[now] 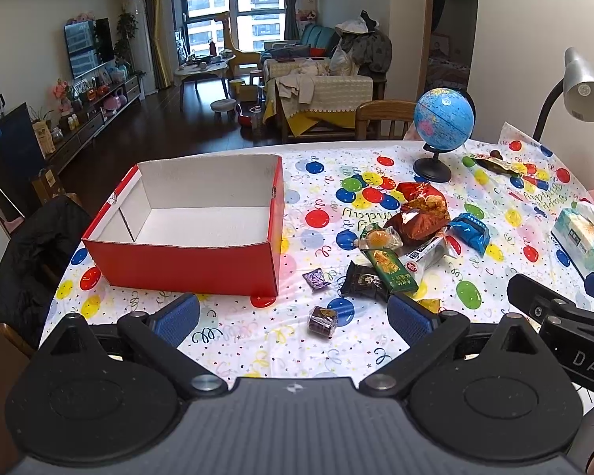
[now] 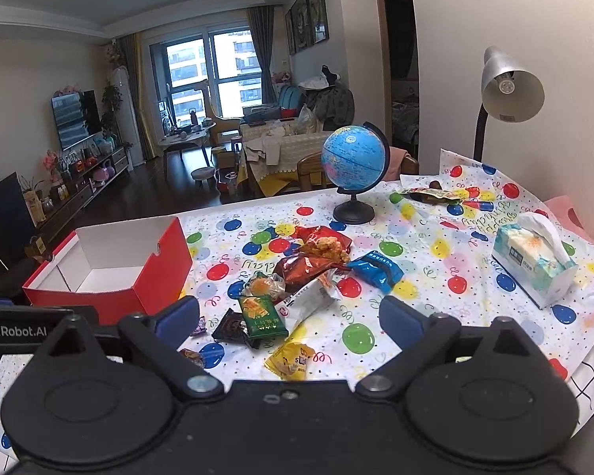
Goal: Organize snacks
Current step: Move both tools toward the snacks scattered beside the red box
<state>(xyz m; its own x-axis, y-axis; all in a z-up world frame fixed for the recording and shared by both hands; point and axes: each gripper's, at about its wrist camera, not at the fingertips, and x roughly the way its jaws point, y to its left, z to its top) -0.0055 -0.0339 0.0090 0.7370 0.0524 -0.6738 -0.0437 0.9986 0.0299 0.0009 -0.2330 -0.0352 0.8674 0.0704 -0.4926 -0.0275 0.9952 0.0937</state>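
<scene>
An empty red cardboard box (image 1: 186, 265) with a white inside stands on the table's left; it also shows in the right wrist view (image 2: 111, 301). A heap of snack packets lies to its right: a green packet (image 1: 390, 267), a black packet (image 1: 364, 281), a blue packet (image 1: 469, 231), a brown-red bag (image 1: 419, 221). A small dark round snack (image 1: 322, 320) lies between my left gripper's (image 1: 295, 314) open fingers. My right gripper (image 2: 289, 316) is open and empty above a yellow packet (image 2: 291, 360) and the green packet (image 2: 261, 314).
A blue globe (image 1: 441, 118) on a black stand and a grey desk lamp (image 1: 582, 87) stand at the table's back. A tissue pack (image 2: 532, 265) lies at the right. A small purple wrapper (image 1: 316, 279) lies near the box. A wooden chair (image 1: 384, 116) stands behind the table.
</scene>
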